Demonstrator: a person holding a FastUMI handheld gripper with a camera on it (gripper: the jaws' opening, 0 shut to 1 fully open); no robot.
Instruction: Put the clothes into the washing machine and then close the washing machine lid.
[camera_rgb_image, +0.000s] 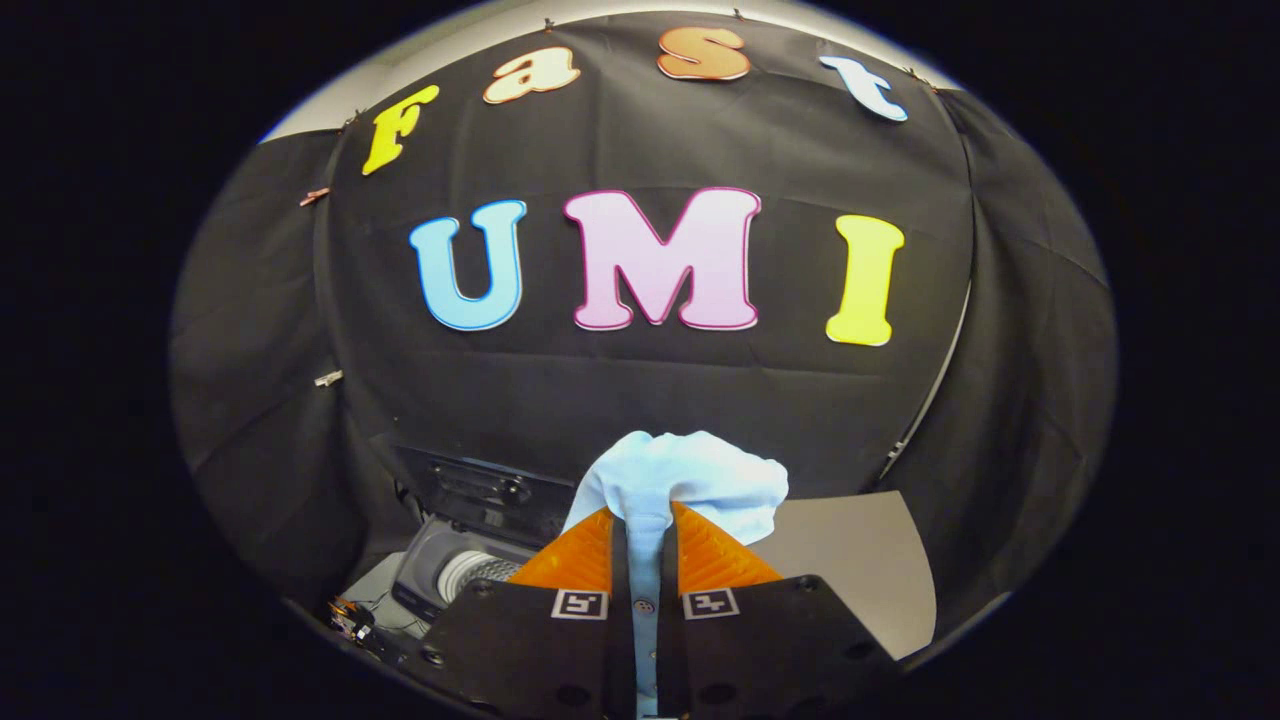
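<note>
- clothes (690, 480): a pale blue-white bundle, bunched up and puffy, pinched between the two orange fingers (720, 560) of the gripper (648, 535), which is clamped tight on a thin fold, the rest billowing out past the tips
- washing machine (455, 570) sits low down beside the fingers, lid (480, 490) standing up open, metal drum visible, can't tell what's in it
- grey table (860, 570) on the other side

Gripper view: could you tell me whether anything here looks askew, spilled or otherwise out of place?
Nothing stands out. The gripper is shut on the white cloth, which bunches above the orange fingers and is held up in the air. The washing machine sits below to the left, its lid raised and drum open.
</note>
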